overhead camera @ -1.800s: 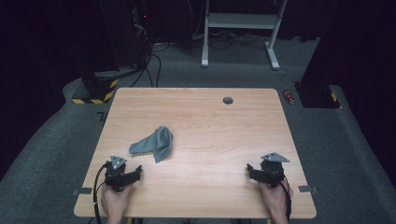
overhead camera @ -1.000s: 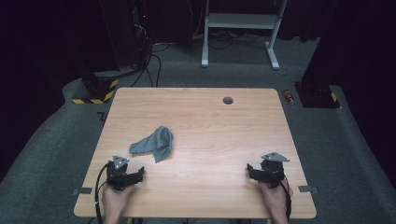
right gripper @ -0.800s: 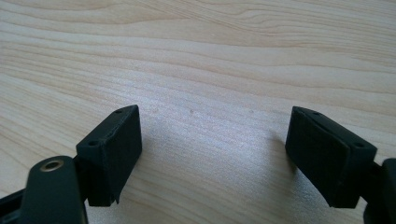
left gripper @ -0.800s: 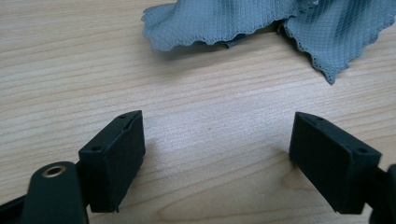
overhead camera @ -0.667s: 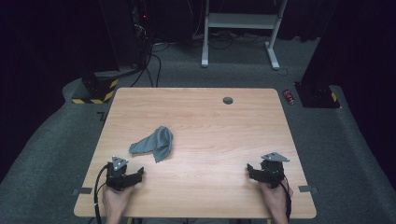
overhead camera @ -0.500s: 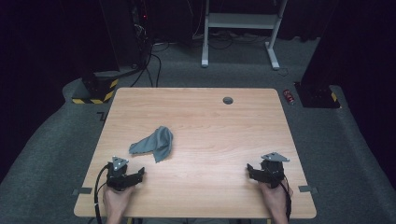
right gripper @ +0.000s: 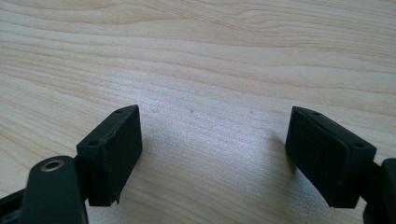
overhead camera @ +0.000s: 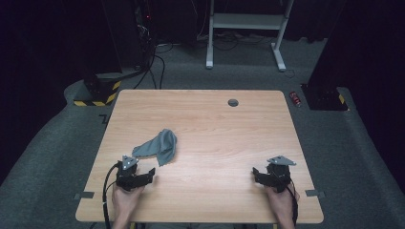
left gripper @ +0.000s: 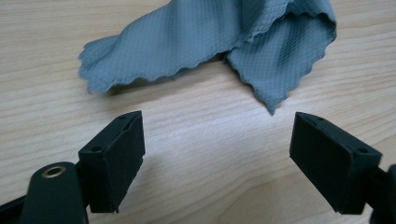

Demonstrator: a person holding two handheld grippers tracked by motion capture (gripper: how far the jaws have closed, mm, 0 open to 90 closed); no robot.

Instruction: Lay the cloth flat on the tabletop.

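High view: cloth point(overhead camera: 157, 147) unlabelled

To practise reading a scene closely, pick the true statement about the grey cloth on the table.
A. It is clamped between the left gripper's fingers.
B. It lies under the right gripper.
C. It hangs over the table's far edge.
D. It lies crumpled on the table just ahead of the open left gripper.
D: the grey cloth lies crumpled on the table, bare wood showing between it and the open left gripper.
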